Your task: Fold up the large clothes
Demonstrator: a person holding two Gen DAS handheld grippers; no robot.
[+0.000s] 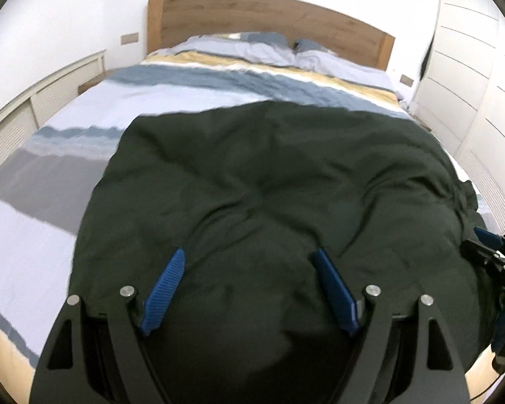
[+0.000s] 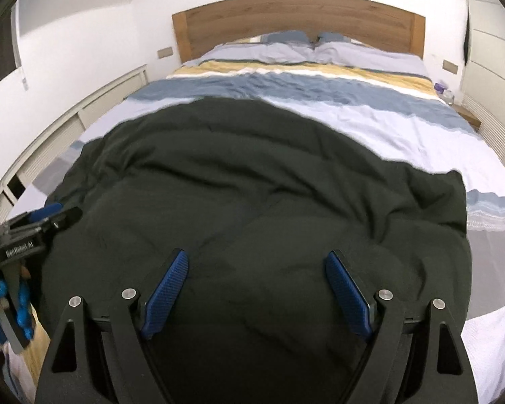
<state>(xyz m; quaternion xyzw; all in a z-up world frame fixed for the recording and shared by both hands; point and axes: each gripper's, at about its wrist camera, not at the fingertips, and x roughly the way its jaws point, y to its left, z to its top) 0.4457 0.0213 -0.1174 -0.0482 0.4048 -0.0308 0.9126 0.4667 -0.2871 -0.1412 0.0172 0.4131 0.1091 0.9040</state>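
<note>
Dark green garment (image 1: 269,181) spread across the near half of the bed (image 1: 50,242), over a striped cover (image 1: 219,80). It lies directly ahead of and beneath both tools, its near edge hidden under them. The left tool (image 1: 249,289) and the right tool (image 2: 257,291) stand side by side, both tilted downward toward the cloth, jaws wide with nothing between the blue pads; neither holds fabric. Each is about equally near the cloth: the left over its left part, the right over its right. The far edge runs crosswise, parallel to the headboard (image 1: 269,17). Which axis is the longer cannot be told, since the near part is hidden. The coming grasp probably falls on the near edge or corners.
</note>
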